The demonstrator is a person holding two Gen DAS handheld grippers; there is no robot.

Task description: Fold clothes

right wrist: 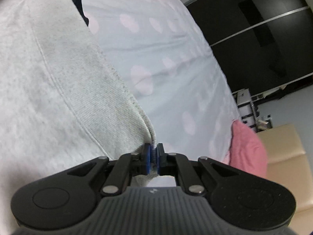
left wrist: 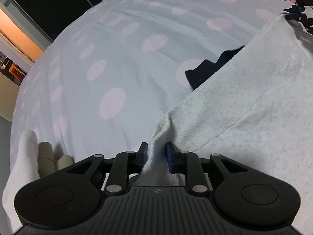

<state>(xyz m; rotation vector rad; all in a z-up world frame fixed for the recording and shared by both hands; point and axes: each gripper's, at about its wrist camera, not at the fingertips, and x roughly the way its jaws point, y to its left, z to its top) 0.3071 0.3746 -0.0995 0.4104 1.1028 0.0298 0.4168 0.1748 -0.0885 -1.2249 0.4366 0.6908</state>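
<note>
Two grippers on grey sweatshirt (left wrist: 244, 101): left (left wrist: 156, 150) fingers released, right (right wrist: 154, 152) fingers grasping hem; navy garment (left wrist: 205, 72) underneath.

The sweatshirt (left wrist: 254, 101) is fleecy grey knit with a ribbed hem. The bedsheet (left wrist: 117, 58) is smooth, matt cotton. The grippers (right wrist: 154, 156) are matt black plastic.

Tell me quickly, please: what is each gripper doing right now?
Left gripper: open, the grey garment hem lies loose between its jaws.
Right gripper: shut on the grey garment's ribbed hem.
</note>
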